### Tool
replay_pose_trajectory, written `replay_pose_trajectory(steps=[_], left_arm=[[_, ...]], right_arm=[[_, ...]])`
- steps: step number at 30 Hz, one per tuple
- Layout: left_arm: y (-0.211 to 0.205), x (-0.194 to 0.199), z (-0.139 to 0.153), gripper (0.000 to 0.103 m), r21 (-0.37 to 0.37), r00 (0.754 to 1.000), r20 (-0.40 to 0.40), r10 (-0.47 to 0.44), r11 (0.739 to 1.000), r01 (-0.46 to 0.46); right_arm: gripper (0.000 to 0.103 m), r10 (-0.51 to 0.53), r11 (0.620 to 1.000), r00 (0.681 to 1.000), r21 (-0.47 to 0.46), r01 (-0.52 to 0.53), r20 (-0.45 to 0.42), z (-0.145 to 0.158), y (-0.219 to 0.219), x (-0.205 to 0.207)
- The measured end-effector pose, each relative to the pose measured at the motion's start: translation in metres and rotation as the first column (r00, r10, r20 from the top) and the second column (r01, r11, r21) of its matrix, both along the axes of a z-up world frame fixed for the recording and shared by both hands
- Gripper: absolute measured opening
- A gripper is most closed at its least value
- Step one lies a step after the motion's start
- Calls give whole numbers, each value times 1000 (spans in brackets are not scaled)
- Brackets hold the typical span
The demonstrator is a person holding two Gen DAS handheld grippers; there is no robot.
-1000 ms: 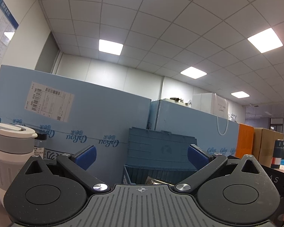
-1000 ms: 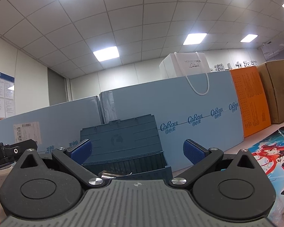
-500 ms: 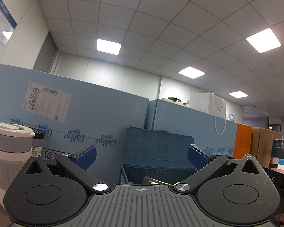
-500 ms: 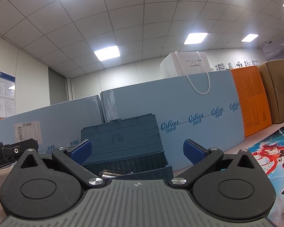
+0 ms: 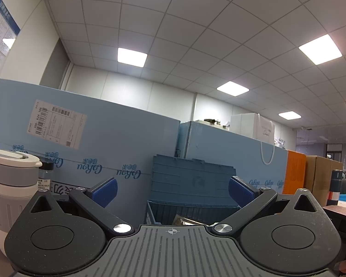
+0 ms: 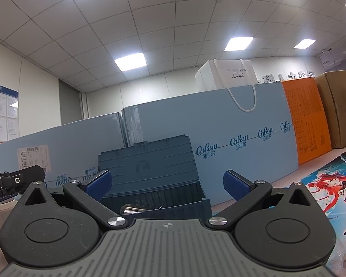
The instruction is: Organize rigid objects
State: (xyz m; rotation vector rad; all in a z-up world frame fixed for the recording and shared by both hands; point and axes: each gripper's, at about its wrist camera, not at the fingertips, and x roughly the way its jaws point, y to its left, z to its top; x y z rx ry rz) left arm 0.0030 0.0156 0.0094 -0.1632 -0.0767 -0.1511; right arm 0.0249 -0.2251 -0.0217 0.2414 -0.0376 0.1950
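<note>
Left hand-held gripper (image 5: 171,190) and right hand-held gripper (image 6: 166,183) unchanged, both wide, empty, facing crate (image 5: 191,182)

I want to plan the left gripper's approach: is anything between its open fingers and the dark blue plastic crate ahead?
Nothing visible. The left gripper is open and empty, and the dark blue plastic crate with its raised lid sits straight ahead; the white-and-grey lidded cup stands off to the left.

Crate (image 6: 150,168): matt dark-blue ribbed plastic, 12 o'clock, right view.
Tumbler (image 5: 9,184): smooth white and grey plastic, ribbed lower band, 9 o'clock, left view.
Large cartons (image 5: 117,143): matt light-blue cardboard.
Shopping bag (image 6: 228,76): smooth white paper.
Mat (image 6: 327,184): glossy print, 3 o'clock, right view.
</note>
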Motion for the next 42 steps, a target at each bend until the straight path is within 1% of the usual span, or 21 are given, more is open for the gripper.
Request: replay_pose_trajectory(steps=[42], left_arm=[[-1, -2, 1, 103, 0, 1000, 11, -1, 1000, 1]], right_arm=[[103, 8, 1000, 1000, -15, -8, -6, -1, 2, 1]])
